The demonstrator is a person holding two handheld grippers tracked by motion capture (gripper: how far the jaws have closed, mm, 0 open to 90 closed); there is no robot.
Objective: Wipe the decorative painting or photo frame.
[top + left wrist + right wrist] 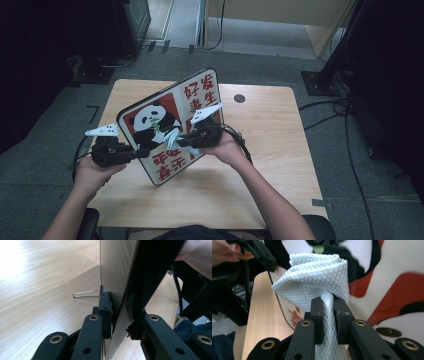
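A board (pixel 200 92) printed with a panda and red characters stands tilted on its lower edge on the wooden table (pixel 270 130). My left gripper (pixel 137 152) is shut on the board's left edge. In the left gripper view its jaws (pixel 120 317) clamp the thin board (pixel 112 270) edge-on, beside a wire clip handle (pixel 86 293) on the back. My right gripper (pixel 182 140) is shut on a pale blue-grey textured cloth (pixel 167 136) and holds it against the printed face. In the right gripper view the cloth (pixel 317 277) bunches above the jaws (pixel 328 305), touching the board (pixel 402 277).
A round cable hole (pixel 239 98) sits near the table's far edge. Cables (pixel 345 115) trail over the grey floor on the right, next to a dark stand base (pixel 320 80). The person's right hand (pixel 197 257) shows beyond the board in the left gripper view.
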